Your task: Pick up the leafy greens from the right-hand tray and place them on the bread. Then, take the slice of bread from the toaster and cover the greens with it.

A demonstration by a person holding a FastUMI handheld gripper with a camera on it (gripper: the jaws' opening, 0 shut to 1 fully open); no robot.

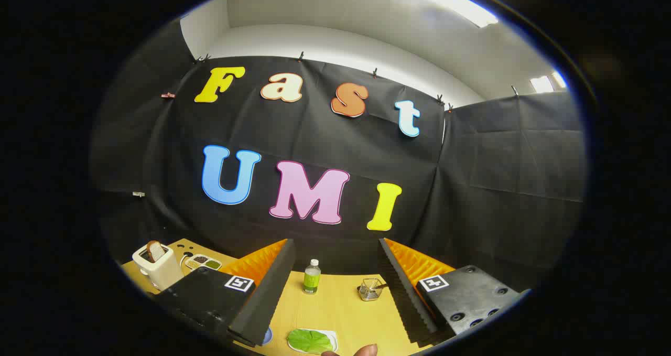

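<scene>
Hovering: the gripper (335, 293) hangs high above the worktop (341, 309), tipped up toward the booth wall, its jaws wide apart and holding nothing.
Worktop: pale wood, reaching from the toaster corner across to the gap between the fingers.
Toaster: the toaster (157, 267) stands well off beyond the left finger, at the far left of the worktop.
Bread slice: one slice of bread (155, 250) stands upright in the toaster's slot, its top sticking out.
Leafy greens: a leafy green (309, 341) lies on a white tray (331, 336) between the fingers and close under them.
Side dish: a small white dish (202, 262) with compartments of dark and green bits sits just beside the toaster.
Bottle: a small green bottle (311, 277) stands upright beyond the fingers, centred between them.
Wire holder: a wire holder (371, 289) sits near the right finger, apart from the bottle.
Fingertip: a fingertip (365, 351) pokes in just beside the tray.
Step in hand: by my judgement the first one, nothing yet picked up.
Next move: likely tipping down and lowering the jaws around the leaf, then closing gently, since it looks thin and limp.
Base bread: I cannot tell where it lies.
</scene>
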